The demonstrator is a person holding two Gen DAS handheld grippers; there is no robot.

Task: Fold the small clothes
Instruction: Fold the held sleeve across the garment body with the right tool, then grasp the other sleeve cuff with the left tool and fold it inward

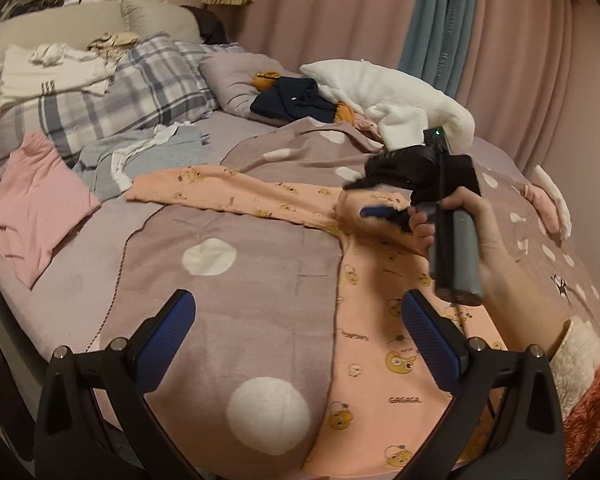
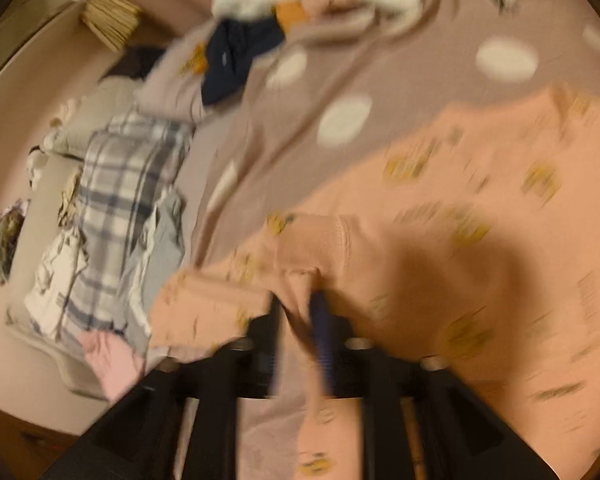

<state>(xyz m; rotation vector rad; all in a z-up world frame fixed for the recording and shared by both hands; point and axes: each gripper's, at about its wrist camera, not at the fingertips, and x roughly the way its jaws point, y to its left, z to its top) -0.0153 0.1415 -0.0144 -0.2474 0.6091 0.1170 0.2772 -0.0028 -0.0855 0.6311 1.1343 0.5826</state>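
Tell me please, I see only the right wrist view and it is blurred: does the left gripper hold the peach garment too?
Observer: No. The left gripper is open and holds nothing. Only the right gripper is shut on the peach garment.
Operator: Where does the left one hover?
Observer: Over the garment's long edge, with one finger above the peach cloth and the other above the dotted blanket.
Operator: Can you read any print on the cloth?
Observer: Yes. Near the left gripper, among the yellow bears, it says GAGAGA.
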